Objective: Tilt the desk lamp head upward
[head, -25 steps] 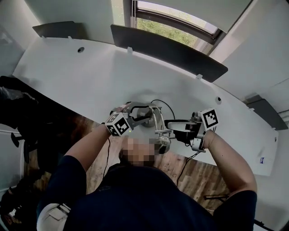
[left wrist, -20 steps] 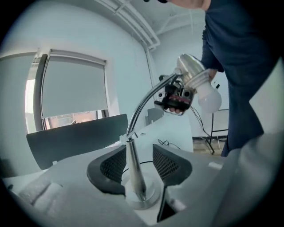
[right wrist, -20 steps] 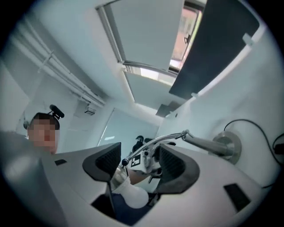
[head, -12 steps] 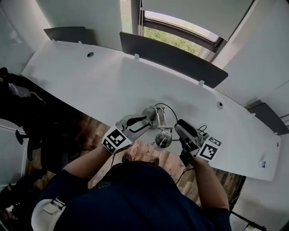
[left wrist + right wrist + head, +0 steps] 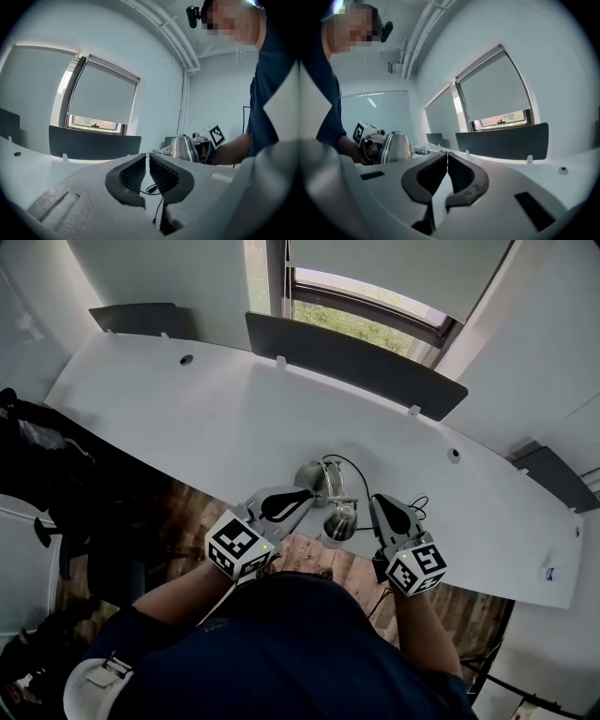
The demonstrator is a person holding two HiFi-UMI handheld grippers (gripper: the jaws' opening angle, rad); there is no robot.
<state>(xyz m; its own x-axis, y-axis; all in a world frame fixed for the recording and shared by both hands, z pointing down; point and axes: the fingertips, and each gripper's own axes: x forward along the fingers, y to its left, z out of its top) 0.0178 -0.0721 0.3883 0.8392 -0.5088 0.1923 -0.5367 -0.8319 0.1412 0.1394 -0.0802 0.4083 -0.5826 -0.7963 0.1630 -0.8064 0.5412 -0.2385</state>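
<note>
The desk lamp stands at the near edge of the white desk (image 5: 187, 418); its chrome head (image 5: 339, 521) hangs over the edge in front of its round base (image 5: 311, 474). My left gripper (image 5: 306, 495) is just left of the head and clear of it. Its jaws have just been closing and now leave only a thin slit, with nothing in it (image 5: 148, 157). My right gripper (image 5: 380, 502) is just right of the head, also apart from it, and is shut on nothing (image 5: 447, 157). The chrome head shows in the left gripper view (image 5: 184, 149) and in the right gripper view (image 5: 396, 147).
A black cable (image 5: 352, 465) loops behind the lamp base. A dark divider panel (image 5: 356, 357) runs along the desk's far edge under the window. Wooden floor (image 5: 309, 559) lies below the near edge, where the person stands.
Both grippers have drawn back from the lamp toward the person, rolled, and gone from wide open to closed. The left one has also risen. The lamp head now hangs untouched between them.
</note>
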